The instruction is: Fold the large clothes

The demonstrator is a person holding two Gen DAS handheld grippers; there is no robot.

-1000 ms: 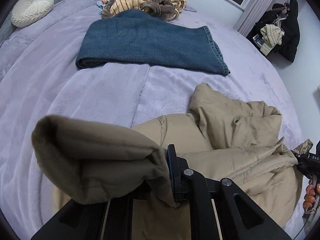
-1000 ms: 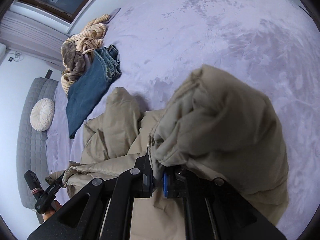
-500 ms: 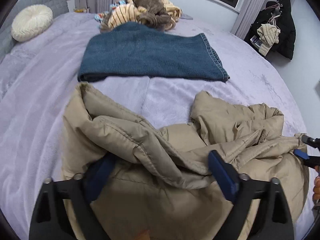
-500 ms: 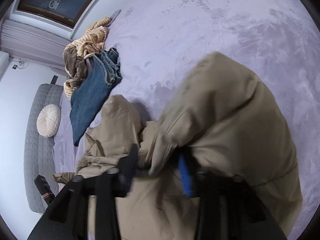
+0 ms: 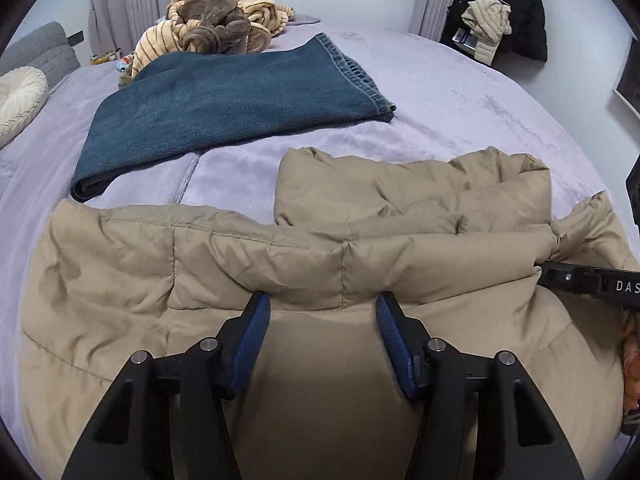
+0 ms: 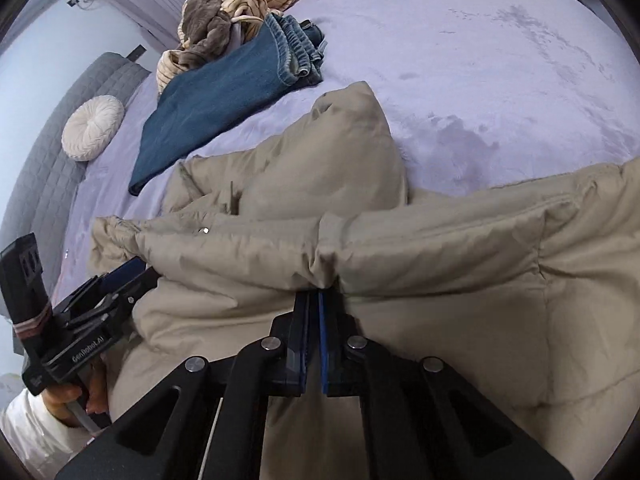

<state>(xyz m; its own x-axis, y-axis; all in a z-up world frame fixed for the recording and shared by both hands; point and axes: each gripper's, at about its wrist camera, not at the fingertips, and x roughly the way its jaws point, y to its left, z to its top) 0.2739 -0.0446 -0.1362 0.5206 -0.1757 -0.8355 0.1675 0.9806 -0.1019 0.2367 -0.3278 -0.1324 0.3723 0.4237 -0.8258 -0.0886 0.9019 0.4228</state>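
A tan puffer jacket [image 5: 280, 260] lies folded across the near side of the lavender bed [image 5: 460, 120], one sleeve end lying out behind it. My left gripper [image 5: 322, 304] sits at the jacket's near folded edge; its jaws are closing, the blue pads [image 5: 256, 320] still apart, with the fold at their tips. In the right wrist view the jacket [image 6: 440, 272] puckers where my right gripper [image 6: 314, 296] is shut on the same fold. The right gripper [image 5: 548, 274] bites the fold further right. A person's hand holds the left gripper [image 6: 136, 276].
Folded blue jeans [image 5: 224, 108] lie behind the jacket. A heap of striped and brown clothes [image 5: 216, 28] sits at the far edge. A round cream cushion [image 5: 18, 100] rests by the grey headboard [image 6: 48, 168]. Dark coats [image 5: 500, 12] hang at the back right.
Both grippers held raised parts of the jacket, opened and dropped them onto it. Both moved to the near fold; the right shut on it and the left narrowed.
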